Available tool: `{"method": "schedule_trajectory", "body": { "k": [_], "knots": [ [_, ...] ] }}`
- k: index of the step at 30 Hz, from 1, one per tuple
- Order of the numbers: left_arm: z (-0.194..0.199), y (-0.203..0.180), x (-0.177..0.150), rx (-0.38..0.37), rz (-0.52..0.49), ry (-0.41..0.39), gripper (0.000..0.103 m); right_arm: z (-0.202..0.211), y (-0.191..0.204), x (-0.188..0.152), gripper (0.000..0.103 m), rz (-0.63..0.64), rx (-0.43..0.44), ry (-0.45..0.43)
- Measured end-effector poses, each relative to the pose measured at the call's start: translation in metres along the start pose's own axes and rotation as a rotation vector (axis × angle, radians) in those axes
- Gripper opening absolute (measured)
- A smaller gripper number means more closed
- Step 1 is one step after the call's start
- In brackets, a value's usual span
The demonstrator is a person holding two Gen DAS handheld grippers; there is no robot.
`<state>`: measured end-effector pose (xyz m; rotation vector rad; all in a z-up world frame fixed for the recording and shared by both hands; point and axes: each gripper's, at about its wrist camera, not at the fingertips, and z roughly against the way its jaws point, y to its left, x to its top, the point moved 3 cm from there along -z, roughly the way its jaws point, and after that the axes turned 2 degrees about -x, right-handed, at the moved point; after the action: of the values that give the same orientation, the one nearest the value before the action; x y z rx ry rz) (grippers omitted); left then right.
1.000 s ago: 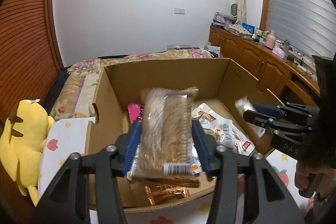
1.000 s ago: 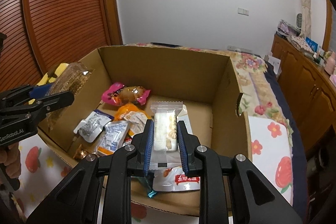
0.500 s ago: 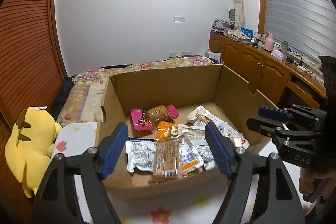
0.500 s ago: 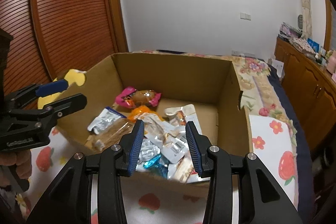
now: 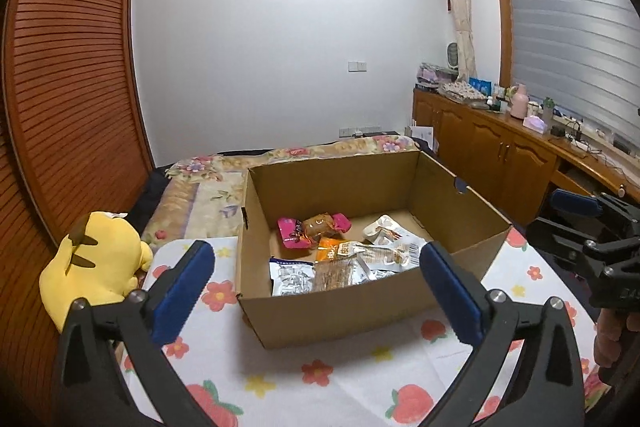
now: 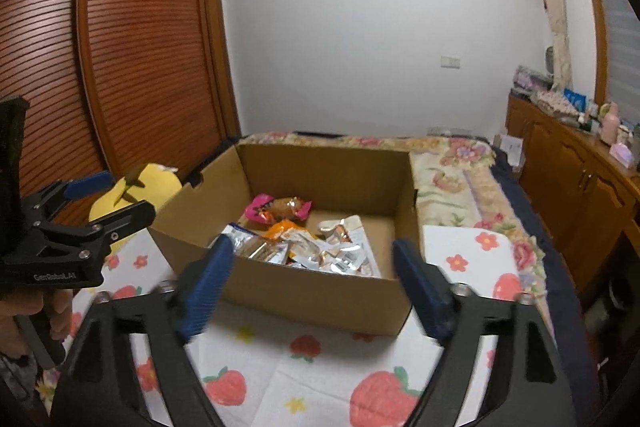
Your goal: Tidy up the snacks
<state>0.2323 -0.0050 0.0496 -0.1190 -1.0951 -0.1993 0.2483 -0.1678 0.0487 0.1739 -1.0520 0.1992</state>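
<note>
An open cardboard box [image 5: 352, 311] [image 6: 304, 291] stands on a cloth printed with flowers and strawberries. Inside lie several snack packets: a pink-ended wrapped cake [image 5: 314, 227] [image 6: 280, 209], an orange packet [image 5: 332, 251], silver packets [image 5: 290, 275] [image 6: 340, 251] and a brown bar in clear wrap [image 5: 334, 273]. My left gripper [image 5: 320, 291] hangs in front of the box, its jaws opening wide with nothing held in them. My right gripper [image 6: 312, 287] is also back from the box, jaws opening and empty. Each gripper shows at the edge of the other's view.
A yellow plush toy [image 5: 92, 259] [image 6: 136, 191] sits left of the box. A flowered bedspread [image 6: 452, 183] stretches behind it. Wooden cabinets [image 5: 500, 163] with clutter line the right wall, and a slatted wooden wardrobe [image 6: 120, 67] fills the left. A hand [image 6: 36, 319] holds the left gripper.
The left gripper let go of the brown bar and the right of a white packet; both now lie in the box. Both grippers opened wide and drew back and up from the box.
</note>
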Motion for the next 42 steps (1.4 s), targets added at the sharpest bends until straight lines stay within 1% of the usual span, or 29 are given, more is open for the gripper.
{"method": "schedule_trajectory", "body": {
  "k": [2, 3, 5, 12, 14, 19, 23, 26, 29, 32, 38, 42],
  "knots": [
    [0.009, -0.002, 0.0, 0.012, -0.009, -0.016, 0.103, 0.007, 0.0, -0.001, 0.094, -0.005, -0.013, -0.013],
    [0.012, -0.003, 0.0, 0.018, -0.015, -0.022, 0.103, 0.01, 0.001, -0.002, 0.099, -0.004, -0.022, -0.015],
    [0.023, -0.006, -0.001, 0.027, -0.025, -0.041, 0.103, 0.013, 0.002, -0.005, 0.103, 0.002, -0.041, -0.023],
    [0.05, -0.015, -0.008, 0.048, -0.037, -0.074, 0.103, 0.031, 0.005, -0.015, 0.103, -0.01, -0.06, -0.046],
    [0.057, -0.017, -0.011, 0.03, -0.017, -0.08, 0.103, 0.037, 0.005, -0.018, 0.103, -0.015, -0.069, -0.053],
    [0.069, -0.021, -0.016, 0.055, -0.003, -0.098, 0.103, 0.052, 0.002, -0.026, 0.103, -0.023, -0.096, -0.076],
    [0.073, -0.023, -0.024, 0.086, 0.001, -0.078, 0.103, 0.064, -0.001, -0.03, 0.103, -0.038, -0.117, -0.093],
    [0.079, -0.026, -0.032, 0.075, 0.001, -0.086, 0.103, 0.073, -0.001, -0.035, 0.103, -0.035, -0.134, -0.102],
    [0.082, -0.028, -0.039, 0.071, 0.012, -0.07, 0.103, 0.08, 0.001, -0.042, 0.103, -0.022, -0.158, -0.104],
    [0.086, -0.031, -0.047, 0.078, 0.013, -0.061, 0.103, 0.086, 0.0, -0.048, 0.103, -0.026, -0.151, -0.097],
    [0.091, -0.027, -0.063, 0.081, 0.035, -0.04, 0.103, 0.101, 0.003, -0.056, 0.103, -0.018, -0.171, -0.112],
    [0.091, -0.023, -0.071, 0.104, 0.029, -0.03, 0.103, 0.103, 0.003, -0.065, 0.103, -0.023, -0.173, -0.108]
  ]
}}
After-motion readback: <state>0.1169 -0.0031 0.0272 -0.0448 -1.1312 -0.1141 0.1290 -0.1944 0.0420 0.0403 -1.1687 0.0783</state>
